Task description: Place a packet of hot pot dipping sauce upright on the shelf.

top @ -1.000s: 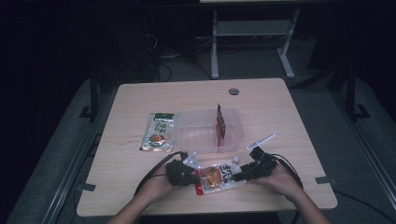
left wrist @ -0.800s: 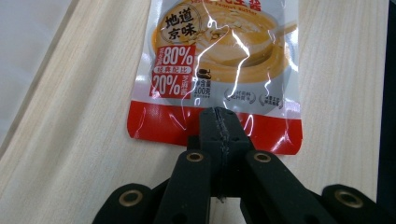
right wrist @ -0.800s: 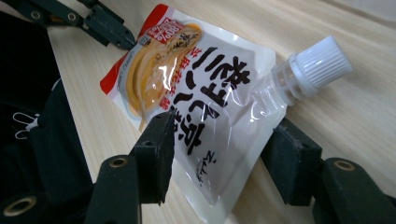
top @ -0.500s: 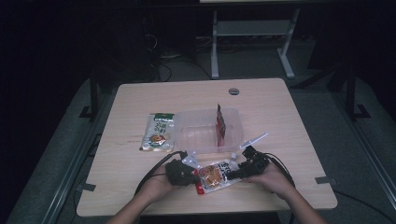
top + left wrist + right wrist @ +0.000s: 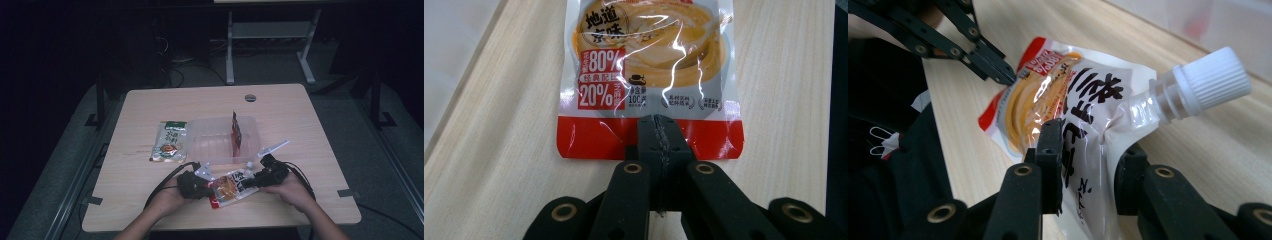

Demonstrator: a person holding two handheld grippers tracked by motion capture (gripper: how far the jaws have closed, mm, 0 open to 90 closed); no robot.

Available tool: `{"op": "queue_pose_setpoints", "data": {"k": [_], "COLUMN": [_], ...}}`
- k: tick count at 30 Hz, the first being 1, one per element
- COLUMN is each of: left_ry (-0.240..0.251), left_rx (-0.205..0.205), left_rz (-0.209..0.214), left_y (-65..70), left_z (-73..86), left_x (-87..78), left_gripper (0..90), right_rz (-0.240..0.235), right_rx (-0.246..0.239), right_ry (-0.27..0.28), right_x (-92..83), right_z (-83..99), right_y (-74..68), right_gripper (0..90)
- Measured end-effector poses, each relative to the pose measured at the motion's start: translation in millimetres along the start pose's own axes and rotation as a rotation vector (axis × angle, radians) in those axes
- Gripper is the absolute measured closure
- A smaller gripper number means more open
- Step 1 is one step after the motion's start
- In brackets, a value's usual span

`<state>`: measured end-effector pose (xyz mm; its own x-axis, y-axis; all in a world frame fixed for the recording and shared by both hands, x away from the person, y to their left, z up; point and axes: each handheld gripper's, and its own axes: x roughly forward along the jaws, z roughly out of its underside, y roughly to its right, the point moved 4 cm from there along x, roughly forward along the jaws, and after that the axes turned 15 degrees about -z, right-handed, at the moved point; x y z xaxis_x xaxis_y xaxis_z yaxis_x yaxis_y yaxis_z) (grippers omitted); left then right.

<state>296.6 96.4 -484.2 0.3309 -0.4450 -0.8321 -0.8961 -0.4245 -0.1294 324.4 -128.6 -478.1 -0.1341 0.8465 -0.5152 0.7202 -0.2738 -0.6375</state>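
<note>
Sauce pouch point(image 5: 229, 188) lies on table point(image 5: 300, 130) near front edge, just in front of clear tray point(image 5: 220, 145). L gripper point(image 5: 659, 131) fingers clenched on pouch's red bottom seam. R gripper point(image 5: 1088, 160) fingers have just been closing w/ pouch's spout end between them, pressing its sides below white cap point(image 5: 1215, 80).

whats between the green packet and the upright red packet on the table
In the high view, the near-empty floor of the clear plastic tray lies between them: the green packet lies flat just outside its left wall, and the red packet stands inside, toward its right.
</note>
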Motion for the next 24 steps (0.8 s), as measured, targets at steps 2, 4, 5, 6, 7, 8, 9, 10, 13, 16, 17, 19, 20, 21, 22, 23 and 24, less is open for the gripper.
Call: {"op": "queue_pose_setpoints", "data": {"k": [2, 4, 5, 6, 7, 8, 9, 10, 13, 16, 17, 19, 20, 21, 22, 23, 24], "left_ry": [-0.001, 0.000, -0.001, 0.002, 0.002, 0.003, 0.004, 0.005, 0.008, 0.004, 0.012, 0.024, 0.035, 0.040, 0.043, 0.049, 0.059], "left_rx": [-0.009, -0.005, -0.004, -0.004, -0.005, -0.003, -0.003, -0.004, -0.003, -0.011, -0.018, -0.028, -0.033, -0.031, -0.031, -0.036, -0.036], "left_rz": [0.005, 0.004, 0.005, 0.005, 0.006, 0.006, 0.007, 0.008, 0.013, 0.031, 0.044, 0.055, 0.057, 0.056, 0.050, 0.044, 0.039], "left_y": [0.5, 0.0, -0.1, -0.1, -0.3, -0.4, -0.3, -0.2, 0.5, 1.9, 2.5, 1.9, 1.6, 1.1, 0.3, -0.3, -1.5], "left_z": [0.2, 0.4, 0.6, 0.9, 1.1, 1.3, 1.4, 1.5, 1.5, 2.6, 3.1, 3.5, 3.2, 3.2, 3.3, 3.5, 4.1], "left_x": [-0.1, -0.3, -0.5, -0.5, -0.6, -0.7, -0.6, -0.6, -0.7, -1.5, -1.6, -4.0, -6.0, -7.4, -9.4, -11.4, -14.2], "left_gripper": [90.0, 90.0, 90.0, 90.0, 90.0, 90.0, 90.0, 90.0, 90.0, 89.8, 88.9, 81.8, 79.8, 77.2, 74.9, 71.9, 68.2], "right_rz": [0.005, 0.009, 0.009, 0.011, 0.015, 0.019, 0.021, 0.020, 0.027, 0.031, 0.030, 0.032, 0.032, 0.033, 0.033, 0.036, 0.034], "right_rx": [-0.011, -0.025, -0.036, -0.045, -0.057, -0.063, -0.070, -0.074, -0.104, -0.114, -0.114, -0.120, -0.127, -0.131, -0.135, -0.134, -0.136], "right_ry": [0.006, 0.008, 0.009, 0.011, 0.007, 0.004, 0.003, 0.000, -0.009, -0.017, -0.014, -0.006, 0.002, 0.006, 0.010, 0.011, 0.012], "right_x": [-1.6, -2.3, -2.6, -2.8, -2.6, -2.5, -2.7, -2.8, -3.3, -6.1, -7.8, -12.0, -13.5, -15.8, -16.7, -17.8, -18.9], "right_z": [-3.6, -7.5, -9.3, -10.7, -11.5, -11.7, -11.6, -11.4, -12.0, -13.0, -13.4, -14.4, -15.0, -15.8, -16.3, -16.9, -17.6], "right_y": [-4.2, -7.7, -9.1, -10.3, -10.9, -11.8, -12.3, -13.7, -16.9, -19.0, -19.8, -21.3, -22.1, -23.4, -24.0, -25.1, -26.3], "right_gripper": [76.9, 79.8, 81.2, 82.4, 83.2, 84.2, 85.2, 86.4, 88.8, 89.1, 89.2, 89.2, 89.3, 89.3, 89.3, 89.3, 89.4]}}
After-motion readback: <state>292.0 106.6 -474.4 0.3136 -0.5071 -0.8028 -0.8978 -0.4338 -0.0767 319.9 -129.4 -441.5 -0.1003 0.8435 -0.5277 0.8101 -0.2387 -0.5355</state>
